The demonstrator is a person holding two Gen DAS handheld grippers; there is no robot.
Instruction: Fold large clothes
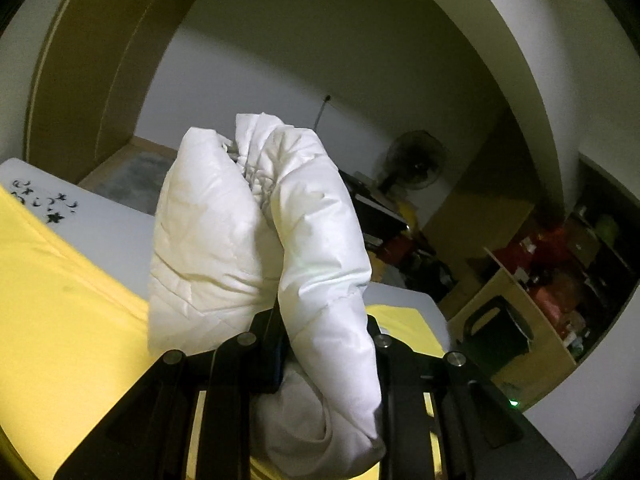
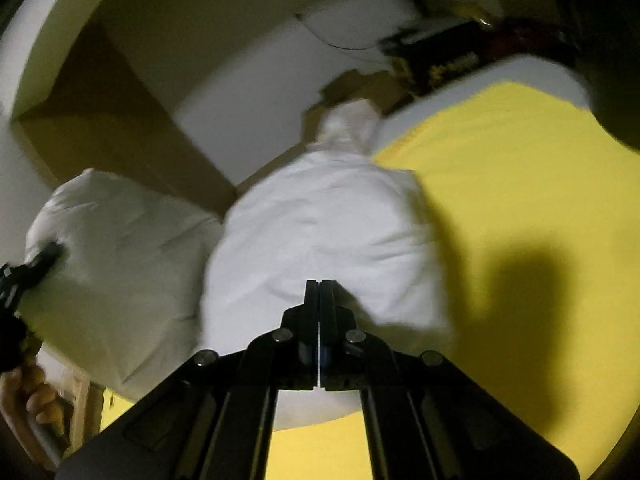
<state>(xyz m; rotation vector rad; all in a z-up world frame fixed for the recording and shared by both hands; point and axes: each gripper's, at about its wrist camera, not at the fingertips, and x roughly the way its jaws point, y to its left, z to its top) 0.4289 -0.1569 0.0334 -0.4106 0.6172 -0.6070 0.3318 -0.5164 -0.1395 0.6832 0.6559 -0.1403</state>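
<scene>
While a white puffy jacket [image 2: 320, 232] is lifted over the yellow sheet [image 2: 520, 208], apparently to be spread for folding, padded fabric is pinched by the left gripper [image 1: 276, 344]; the right gripper [image 2: 319, 296] is pressed onto a thin fabric edge.

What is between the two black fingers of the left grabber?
A bunch of the white puffy jacket is pinched in the left grabber, bulging out both sides. The left wrist view shows it.
</scene>
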